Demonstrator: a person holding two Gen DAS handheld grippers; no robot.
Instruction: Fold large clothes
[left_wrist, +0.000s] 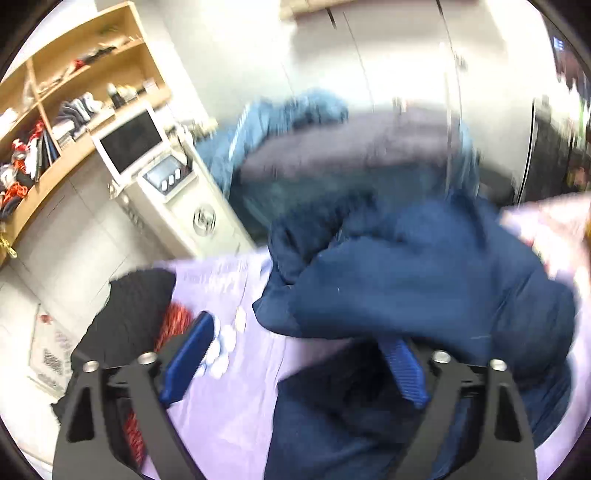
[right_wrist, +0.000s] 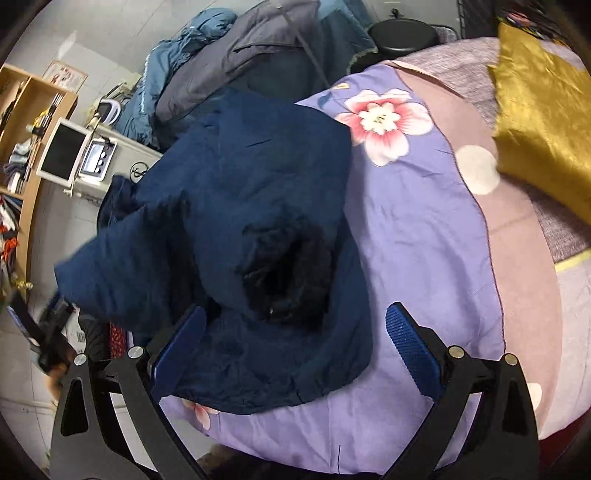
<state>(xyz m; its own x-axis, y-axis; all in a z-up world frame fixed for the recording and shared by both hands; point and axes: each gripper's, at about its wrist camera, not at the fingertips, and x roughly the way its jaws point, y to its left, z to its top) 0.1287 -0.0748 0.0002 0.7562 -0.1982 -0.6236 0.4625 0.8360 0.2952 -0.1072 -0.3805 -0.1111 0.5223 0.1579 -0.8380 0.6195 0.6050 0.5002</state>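
Garment: a navy padded jacket (right_wrist: 236, 206) is lying crumpled on the bed, its dark fuzzy-lined opening (right_wrist: 284, 273) facing up, one sleeve trailing off toward the left edge of the mattress
Bedding: a lilac sheet (right_wrist: 417, 236) printed with pink flowers and pale dots is lying under the jacket; a mauve band is running along its far side
Left gripper (left_wrist: 295, 365): its blue-padded jaws are standing wide apart, nothing pinched; navy cloth is bunching up just ahead and draping over the tip of its right finger (left_wrist: 404, 373)
Right gripper (right_wrist: 295, 343): jaws are spread wide and gripping nothing; the jacket's near hem is lying between the two fingers, whether the left pad (right_wrist: 181, 347) is touching the cloth I cannot tell
Left-wrist view: heavily blurred
Beside the jacket: a black and red-orange knit (left_wrist: 147, 325) is sitting at the bed's left edge
Behind: a heap of grey and light-blue coats (right_wrist: 236, 62) is piling up past the bed
Pillow: a gold satin cushion (right_wrist: 543, 122) is resting at the far right
Room: wooden shelves (left_wrist: 74, 92) and a white machine with a screen (left_wrist: 147, 166) are standing to the left
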